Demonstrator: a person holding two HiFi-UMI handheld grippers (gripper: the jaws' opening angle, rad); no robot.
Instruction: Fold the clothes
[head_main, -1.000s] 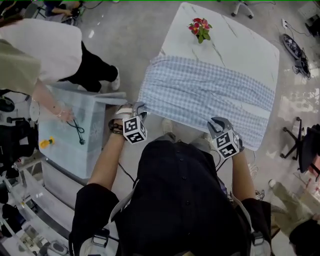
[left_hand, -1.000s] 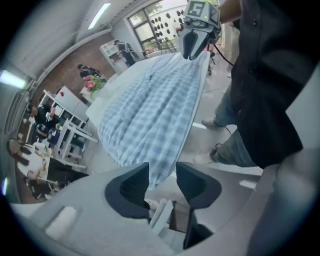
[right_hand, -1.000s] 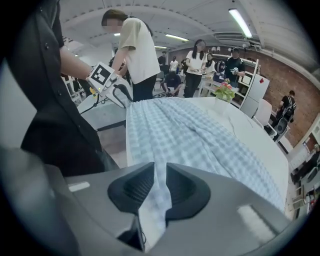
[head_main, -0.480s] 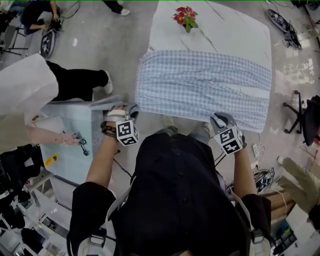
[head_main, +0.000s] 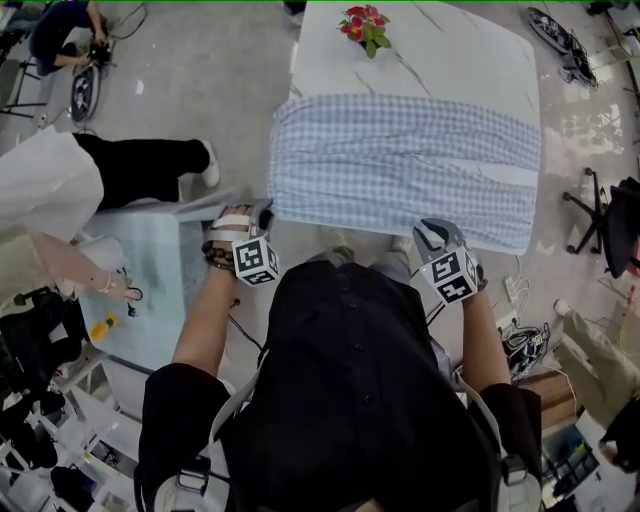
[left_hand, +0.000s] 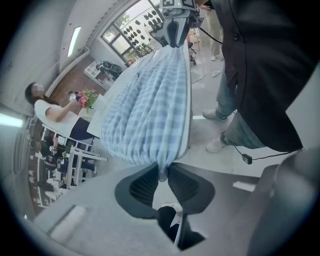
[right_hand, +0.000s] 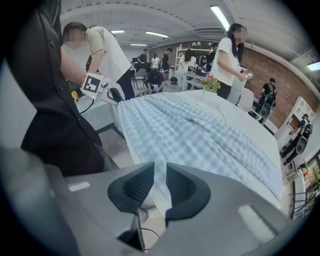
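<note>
— Gingham cloth (head_main: 400, 160), where?
— On the desk (head_main: 450, 50) beyond both claws. The left claw (left_hand: 163, 172) has just been closing on one near corner; the right claw (right_hand: 160, 172) pinches the other.
— Next?
— Probably lift both corners forward, evenly.

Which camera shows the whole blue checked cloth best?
The head view: from above, the blue checked cloth lies spread over the white table, nearly its whole outline showing. The left gripper view sees it bunched and foreshortened from one near corner; the right gripper view looks along it from the other.
</note>
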